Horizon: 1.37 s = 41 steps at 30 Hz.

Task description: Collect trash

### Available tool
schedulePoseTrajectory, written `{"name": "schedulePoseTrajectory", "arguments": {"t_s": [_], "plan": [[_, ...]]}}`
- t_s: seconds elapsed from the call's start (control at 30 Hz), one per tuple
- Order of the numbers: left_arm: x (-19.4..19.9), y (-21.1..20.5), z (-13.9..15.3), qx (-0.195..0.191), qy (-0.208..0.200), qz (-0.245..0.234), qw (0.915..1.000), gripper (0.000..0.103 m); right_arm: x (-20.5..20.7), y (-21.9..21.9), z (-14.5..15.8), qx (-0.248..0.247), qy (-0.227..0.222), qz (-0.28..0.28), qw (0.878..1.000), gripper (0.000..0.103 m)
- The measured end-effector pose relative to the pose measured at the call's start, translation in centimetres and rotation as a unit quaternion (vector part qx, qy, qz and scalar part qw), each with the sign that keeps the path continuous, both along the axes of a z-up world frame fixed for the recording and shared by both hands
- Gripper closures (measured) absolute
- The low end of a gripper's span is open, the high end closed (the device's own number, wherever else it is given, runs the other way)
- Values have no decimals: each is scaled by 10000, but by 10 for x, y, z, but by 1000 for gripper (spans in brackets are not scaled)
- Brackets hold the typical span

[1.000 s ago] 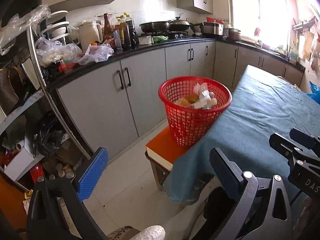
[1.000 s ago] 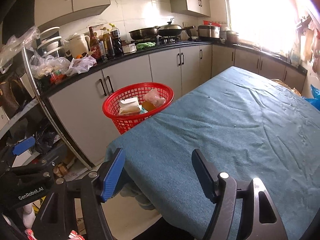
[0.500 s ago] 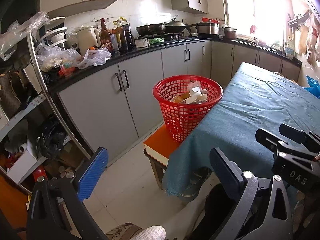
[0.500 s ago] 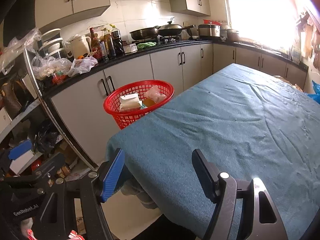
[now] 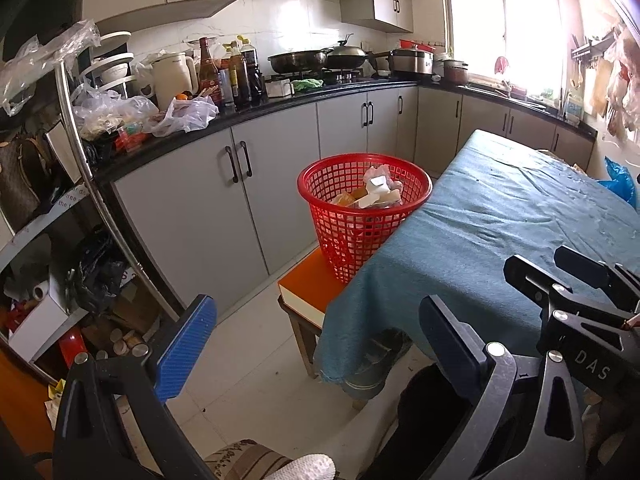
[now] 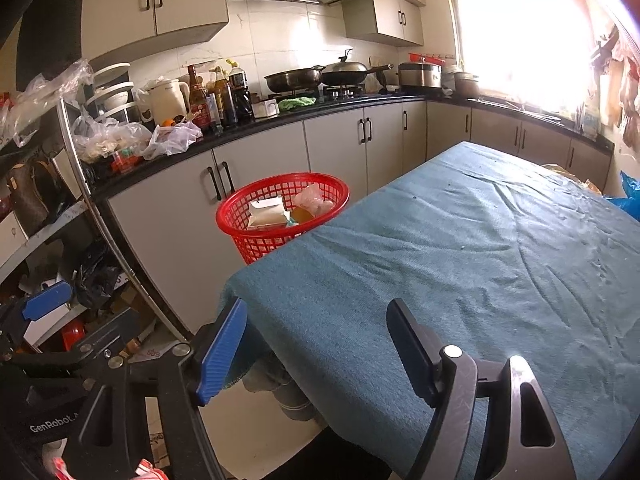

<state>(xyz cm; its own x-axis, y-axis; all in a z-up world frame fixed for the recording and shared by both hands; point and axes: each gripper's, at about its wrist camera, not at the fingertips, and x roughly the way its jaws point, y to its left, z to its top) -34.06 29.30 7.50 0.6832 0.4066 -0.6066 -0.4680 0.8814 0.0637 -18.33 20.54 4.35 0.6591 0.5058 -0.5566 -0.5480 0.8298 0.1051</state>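
Observation:
A red mesh basket [image 5: 344, 236] stands on an orange stool [image 5: 308, 284] at the near corner of the table; in the right wrist view the basket [image 6: 256, 242] shows past the table edge. It holds trash: white cartons [image 6: 266, 214], a crumpled bag [image 6: 310, 200] and orange packets. My left gripper [image 5: 316, 332] is open and empty, low over the floor, well short of the basket. My right gripper [image 6: 316, 344] is open and empty above the table's near corner. The teal tablecloth [image 6: 460, 248] is bare.
Grey cabinets [image 5: 200, 208] under a black counter with bottles [image 5: 236, 72], a kettle and plastic bags [image 5: 184, 114]. A cluttered metal shelf [image 5: 80, 184] stands at left. The right gripper's body [image 5: 580, 320] shows at lower right in the left view. White tiled floor [image 5: 256, 360] lies below.
Both grippers have drawn back and risen a little, so the basket looks smaller and farther. Both stay open and empty. The trash in the basket has not moved.

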Motion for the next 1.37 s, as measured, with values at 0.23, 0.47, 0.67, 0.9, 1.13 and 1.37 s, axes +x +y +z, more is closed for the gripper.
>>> {"name": "schedulePoseTrajectory", "arguments": {"t_s": [0.23,0.47,0.67,0.9,1.13,1.37], "plan": [[-7,-2,4,-21,-105,-19,9999,2,-6,-3,5,1,-93,-27,10000,24],[-13,1,11,-135,-237,-27,9996,2,-12,0,11,-38,-184,8,9998,22],[-16,8,15,-103,-303,58,9995,2,-15,6,14,-79,-296,69,9995,21],[-13,24,17,-140,-323,195,9992,2,-12,10,11,-142,-262,120,9995,21],[-6,35,17,-183,-321,305,9989,2,0,13,12,-114,-139,192,9997,21],[13,43,12,-254,-234,453,9984,2,23,15,4,-50,205,254,9995,20]]}}
